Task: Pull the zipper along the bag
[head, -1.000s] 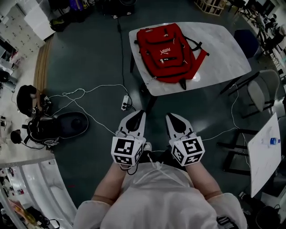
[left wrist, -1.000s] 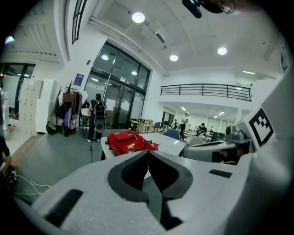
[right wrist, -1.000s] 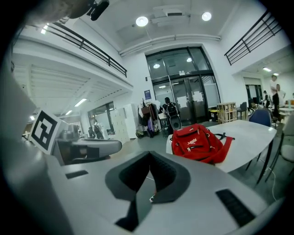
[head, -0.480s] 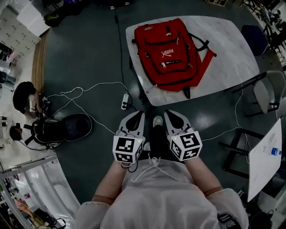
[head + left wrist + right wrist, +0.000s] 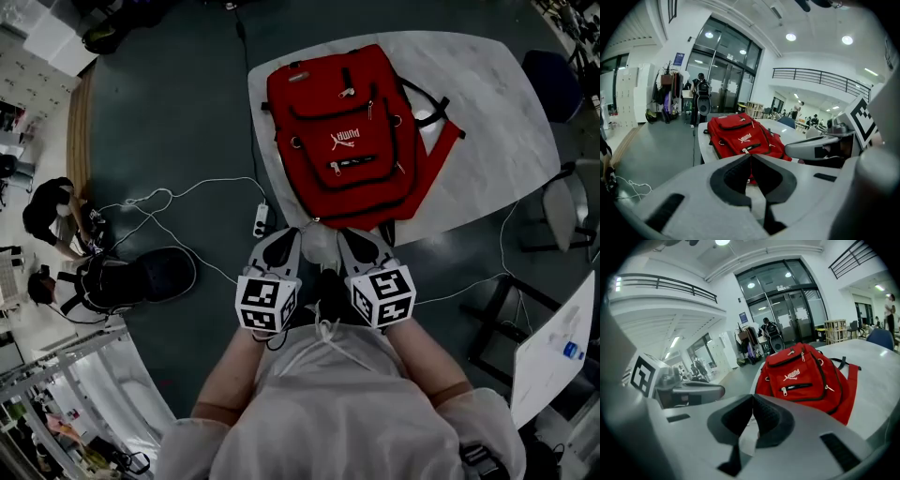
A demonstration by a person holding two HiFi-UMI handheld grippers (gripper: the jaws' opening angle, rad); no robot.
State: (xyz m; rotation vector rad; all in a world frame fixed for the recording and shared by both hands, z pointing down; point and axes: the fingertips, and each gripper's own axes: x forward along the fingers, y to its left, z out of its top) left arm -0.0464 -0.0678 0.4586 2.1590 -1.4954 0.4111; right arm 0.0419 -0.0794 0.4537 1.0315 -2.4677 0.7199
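Red bag (image 5: pixel 345 141) flat on table (image 5: pixel 487 103), just ahead of left gripper (image 5: pixel 291 236) and right gripper (image 5: pixel 344 236), jaws together, empty.

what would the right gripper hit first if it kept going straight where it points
Probably the near end of the red fabric backpack on the white marbled table; the right gripper aims there, though the table edge could come first, depth being unclear.

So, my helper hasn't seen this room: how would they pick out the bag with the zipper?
Find the pale table on the dark floor ahead of the person. The backpack lies flat on its near left part, front up. It alone is bright red, with black zipper lines and a white logo.
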